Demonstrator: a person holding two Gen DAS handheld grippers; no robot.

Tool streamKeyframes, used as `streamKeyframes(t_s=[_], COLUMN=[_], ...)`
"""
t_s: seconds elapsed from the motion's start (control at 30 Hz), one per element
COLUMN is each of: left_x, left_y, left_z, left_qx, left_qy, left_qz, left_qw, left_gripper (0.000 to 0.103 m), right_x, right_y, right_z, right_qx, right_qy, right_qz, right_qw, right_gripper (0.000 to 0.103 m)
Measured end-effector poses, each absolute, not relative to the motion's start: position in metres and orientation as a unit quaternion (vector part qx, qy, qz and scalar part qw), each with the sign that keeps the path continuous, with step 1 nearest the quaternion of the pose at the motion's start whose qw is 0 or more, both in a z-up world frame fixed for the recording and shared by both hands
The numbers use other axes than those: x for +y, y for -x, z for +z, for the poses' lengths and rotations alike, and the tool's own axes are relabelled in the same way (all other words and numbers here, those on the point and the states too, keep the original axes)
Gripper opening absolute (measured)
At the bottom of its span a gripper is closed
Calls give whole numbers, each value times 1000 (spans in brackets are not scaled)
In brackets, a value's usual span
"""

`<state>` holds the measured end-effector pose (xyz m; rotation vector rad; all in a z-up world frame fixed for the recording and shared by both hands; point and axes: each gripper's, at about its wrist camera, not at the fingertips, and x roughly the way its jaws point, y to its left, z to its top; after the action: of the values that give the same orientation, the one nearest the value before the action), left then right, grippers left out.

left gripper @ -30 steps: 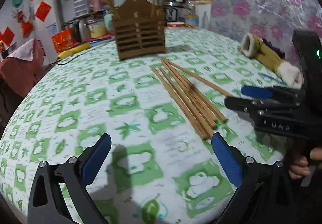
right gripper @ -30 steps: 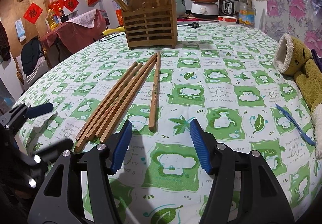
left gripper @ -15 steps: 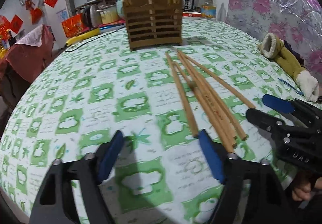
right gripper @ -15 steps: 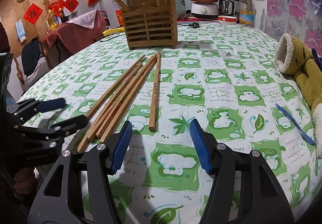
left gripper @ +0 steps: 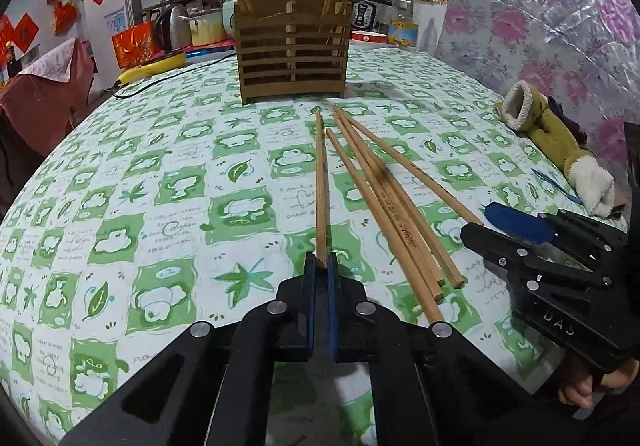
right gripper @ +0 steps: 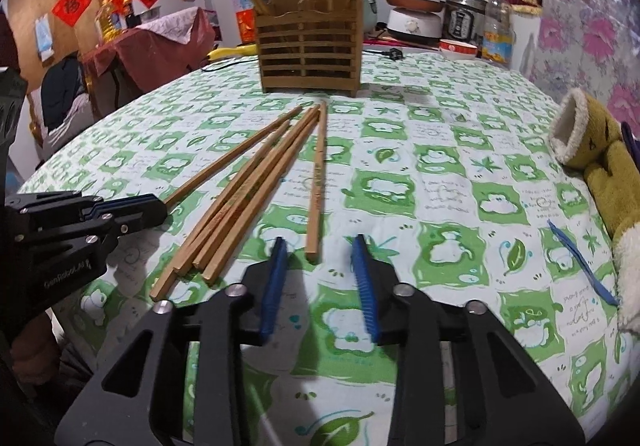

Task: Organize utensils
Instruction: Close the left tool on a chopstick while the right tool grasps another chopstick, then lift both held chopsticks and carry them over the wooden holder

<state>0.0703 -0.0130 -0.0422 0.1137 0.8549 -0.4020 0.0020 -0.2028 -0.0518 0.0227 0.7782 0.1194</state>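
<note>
Several wooden chopsticks (left gripper: 384, 197) lie on the green-and-white tablecloth (left gripper: 160, 185), pointing at a slatted wooden utensil holder (left gripper: 292, 49) that holds a few more. My left gripper (left gripper: 320, 266) is shut on the near end of the leftmost chopstick (left gripper: 320, 181), which still lies along the cloth. In the right wrist view my right gripper (right gripper: 320, 258) is open, its pads either side of the near end of the single rightmost chopstick (right gripper: 316, 185). The holder (right gripper: 308, 45) stands beyond. The left gripper (right gripper: 152, 205) shows there at the left, shut on a chopstick end.
A yellow-green plush toy (left gripper: 560, 149) and a thin blue strip (right gripper: 580, 262) lie at the table's right side. Pots, a bottle and a bowl (right gripper: 458, 47) stand behind the holder. A chair with red cloth (left gripper: 44, 93) is off the left edge.
My left gripper moved forward to the leftmost chopstick and closed on its near end. My right gripper narrowed somewhat but stays open around the rightmost chopstick's end.
</note>
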Motion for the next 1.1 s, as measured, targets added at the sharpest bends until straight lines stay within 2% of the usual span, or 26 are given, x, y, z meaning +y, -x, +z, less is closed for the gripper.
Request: streamKeyframes(t_s=[0.1, 0.3, 0.7, 1.1], left_x=[-14, -15, -2, 7], left_y=[-70, -69, -67, -56], left_z=[-42, -43, -24, 30], left_qx=[410, 408, 389, 327], left_qy=[-57, -61, -52, -52], left_qz=[-192, -188, -169, -150], left_qw=[890, 891, 904, 932], left_gripper=[6, 6, 6, 6], right_x=[-202, -200, -209, -226], right_y=[-2, -2, 2, 13], right_z=[-52, -52, -43, 14], right_qx=[379, 377, 368, 296], right_qy=[-13, -14, -25, -32], right_qz=[69, 81, 76, 60], right_qw=[923, 923, 926, 953], right_gripper=[20, 8, 7, 7])
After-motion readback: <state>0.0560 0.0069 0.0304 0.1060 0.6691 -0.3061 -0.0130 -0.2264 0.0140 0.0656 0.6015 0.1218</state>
